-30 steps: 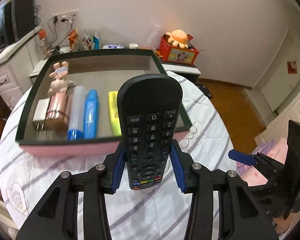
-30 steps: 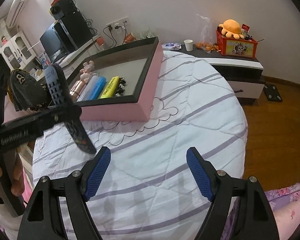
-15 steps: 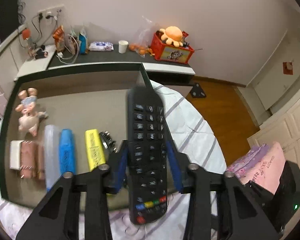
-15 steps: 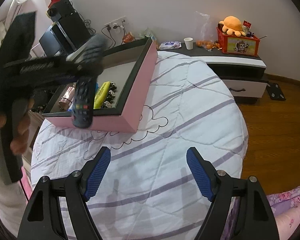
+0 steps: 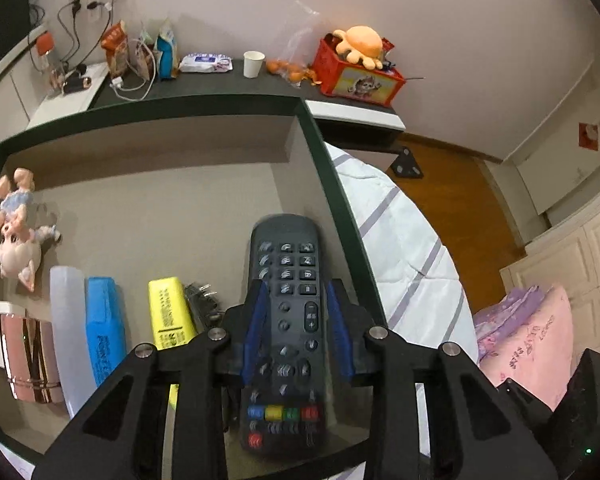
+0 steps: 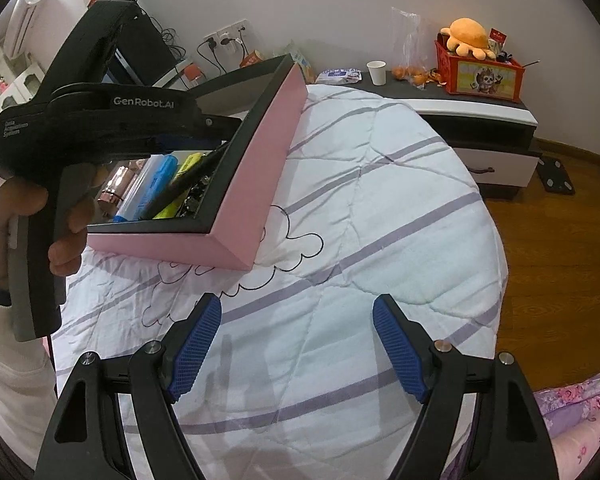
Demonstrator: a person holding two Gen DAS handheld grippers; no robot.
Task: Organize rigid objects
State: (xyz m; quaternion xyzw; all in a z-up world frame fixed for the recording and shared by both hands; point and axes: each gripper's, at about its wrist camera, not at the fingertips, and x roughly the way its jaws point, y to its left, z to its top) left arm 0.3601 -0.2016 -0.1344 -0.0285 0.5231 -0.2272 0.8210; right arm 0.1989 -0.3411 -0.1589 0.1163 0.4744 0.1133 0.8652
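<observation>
The black remote (image 5: 288,320) lies tilted in the right side of the pink box (image 5: 332,184), its coloured-button end near the front wall. It sits between the blue pads (image 5: 256,332) of my left gripper (image 5: 296,320), whose jaws are opening. Its buttons look smeared, and a thin gap shows at the right pad. From the right wrist, the remote (image 6: 180,188) slants down into the box (image 6: 252,184). My right gripper (image 6: 296,340) hangs open and empty over the quilt.
The box also holds a yellow marker (image 5: 168,312), a blue marker (image 5: 102,328), a clear tube (image 5: 68,328), black clips (image 5: 204,300) and a pig figure (image 5: 16,236). A person's hand (image 6: 68,224) holds the left gripper. A sideboard (image 6: 480,108) stands behind the round bed (image 6: 380,220).
The left gripper moved forward over the box and sank toward it. The remote slid down through the jaws and now reaches into the box. The right gripper crept slightly closer to the box.
</observation>
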